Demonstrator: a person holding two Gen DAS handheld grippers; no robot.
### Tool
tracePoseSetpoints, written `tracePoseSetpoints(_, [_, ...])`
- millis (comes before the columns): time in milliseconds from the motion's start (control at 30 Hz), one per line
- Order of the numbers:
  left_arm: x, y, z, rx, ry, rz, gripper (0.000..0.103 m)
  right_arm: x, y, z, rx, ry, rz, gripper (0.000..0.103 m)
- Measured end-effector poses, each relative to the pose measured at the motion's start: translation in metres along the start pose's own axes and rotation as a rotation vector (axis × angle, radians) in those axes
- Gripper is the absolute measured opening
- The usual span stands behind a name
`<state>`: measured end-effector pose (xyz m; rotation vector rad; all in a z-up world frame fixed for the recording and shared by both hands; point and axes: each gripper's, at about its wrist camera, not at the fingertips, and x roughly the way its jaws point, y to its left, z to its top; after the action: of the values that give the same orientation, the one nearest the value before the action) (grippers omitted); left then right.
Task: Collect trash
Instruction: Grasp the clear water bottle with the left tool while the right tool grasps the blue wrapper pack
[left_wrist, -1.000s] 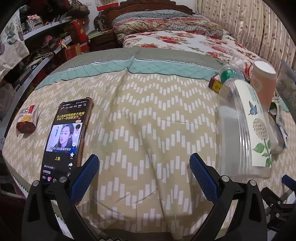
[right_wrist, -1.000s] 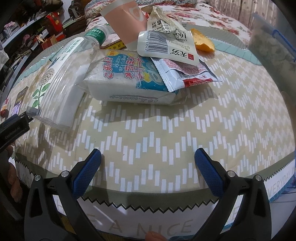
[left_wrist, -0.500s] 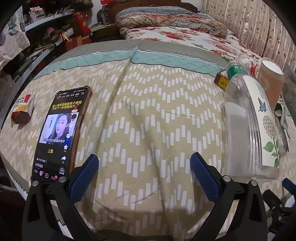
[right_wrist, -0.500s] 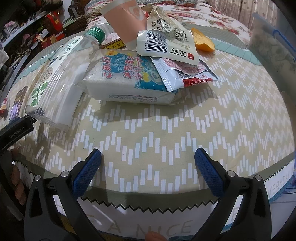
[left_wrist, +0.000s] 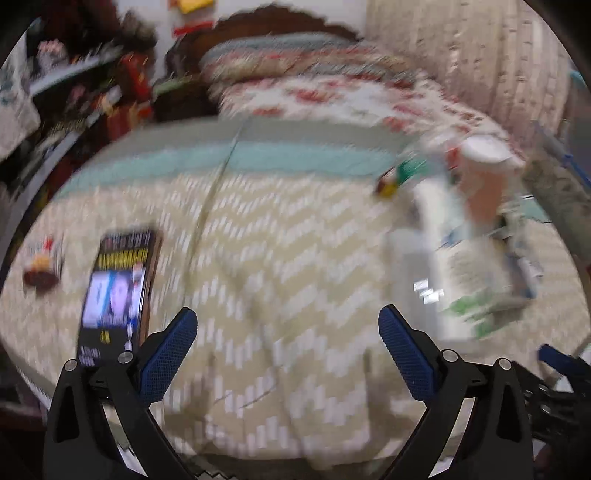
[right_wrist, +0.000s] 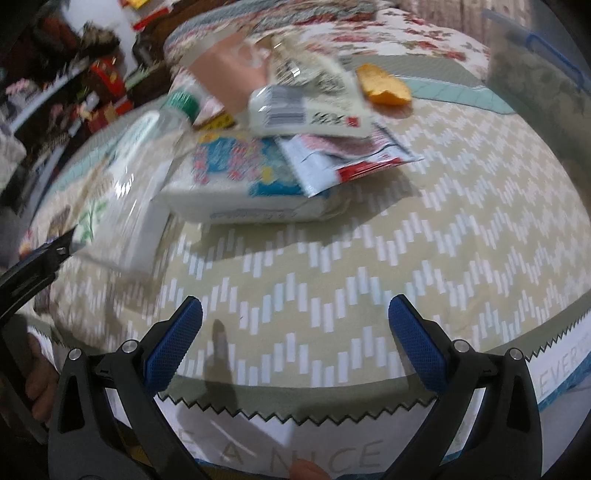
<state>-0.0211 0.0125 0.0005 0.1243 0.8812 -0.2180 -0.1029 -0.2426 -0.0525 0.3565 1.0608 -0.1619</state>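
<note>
Trash lies piled on a table with a beige zigzag cloth (right_wrist: 369, 266). A clear plastic bottle (right_wrist: 136, 177) with a green cap lies on its side; it also shows blurred in the left wrist view (left_wrist: 443, 243). Beside it lie a white and blue tissue pack (right_wrist: 243, 184), torn wrappers (right_wrist: 332, 122), a pink paper cup (right_wrist: 229, 70) and an orange peel (right_wrist: 384, 85). A small snack wrapper (left_wrist: 40, 269) lies at the far left. My left gripper (left_wrist: 286, 350) is open and empty above the cloth. My right gripper (right_wrist: 293, 343) is open and empty near the table's front edge.
A phone (left_wrist: 118, 288) with a lit screen lies on the cloth by the left gripper's left finger. A bed with floral covers (left_wrist: 332, 92) stands behind the table. Cluttered shelves (left_wrist: 74, 103) stand at the left. A clear bin (right_wrist: 539, 70) is at the far right.
Both views have gone blurred with motion. The left gripper has pulled back and risen, so the bottle and phone look farther off. The right gripper has shifted a little; the trash has not moved.
</note>
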Motion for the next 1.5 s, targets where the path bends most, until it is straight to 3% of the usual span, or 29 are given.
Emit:
tracePoseSetpoints(167, [-0.020, -0.031, 0.014, 0.086, -0.076, -0.079, 0.094, -0.012, -0.021, 0.002, 0.049, -0.041, 0.014, 0.087])
tracePoseSetpoints(267, [-0.010, -0.051, 0.018, 0.136, -0.039, -0.105, 0.094, -0.025, -0.029, 0.002, 0.044, -0.092, 0.053, 0.078])
tracePoseSetpoints(367, [0.008, -0.067, 0.019, 0.163, -0.003, -0.090, 0.094, -0.037, -0.044, 0.001, 0.093, -0.122, 0.214, 0.076])
tracePoseSetpoints(433, [0.016, -0.071, 0.019, 0.163, 0.021, -0.127, 0.089, -0.037, -0.055, 0.003, 0.154, -0.110, 0.337, 0.076])
tracePoseSetpoints(500, [0.026, -0.073, 0.020, 0.167, 0.053, -0.153, 0.057, -0.030, -0.068, 0.006, 0.221, -0.067, 0.459, 0.076])
tracePoseSetpoints(567, [0.028, -0.070, 0.021, 0.153, 0.057, -0.171, 0.057, -0.019, -0.078, 0.007, 0.299, -0.009, 0.583, 0.077])
tracePoseSetpoints(700, [0.025, -0.052, 0.015, 0.121, 0.064, -0.215, 0.056, 0.003, -0.086, 0.005, 0.386, 0.072, 0.668, 0.077])
tracePoseSetpoints(867, [0.009, -0.019, 0.006, 0.075, 0.020, -0.260, 0.056, 0.001, -0.079, 0.005, 0.327, 0.057, 0.586, 0.077])
tracePoseSetpoints(967, [-0.002, 0.000, 0.007, 0.034, -0.028, -0.289, 0.056, -0.006, -0.080, 0.012, 0.292, -0.001, 0.468, 0.077])
tracePoseSetpoints(1100, [-0.013, 0.007, 0.011, 0.008, -0.077, -0.333, 0.057, -0.008, -0.107, 0.016, 0.387, -0.056, 0.386, 0.077])
tracePoseSetpoints(1200, [-0.013, -0.001, 0.013, 0.035, -0.075, -0.358, 0.057, -0.007, -0.113, 0.016, 0.404, -0.046, 0.403, 0.077])
tracePoseSetpoints(1367, [-0.007, -0.016, 0.011, 0.068, -0.038, -0.383, 0.057, 0.004, -0.090, 0.022, 0.317, -0.009, 0.394, 0.077])
tracePoseSetpoints(1467, [-0.005, -0.017, 0.009, 0.077, -0.032, -0.370, 0.058, -0.003, -0.043, 0.020, 0.139, 0.025, 0.491, 0.077])
tracePoseSetpoints(1500, [-0.004, -0.015, 0.009, 0.072, -0.035, -0.358, 0.058, -0.008, -0.026, 0.017, 0.056, 0.026, 0.487, 0.077])
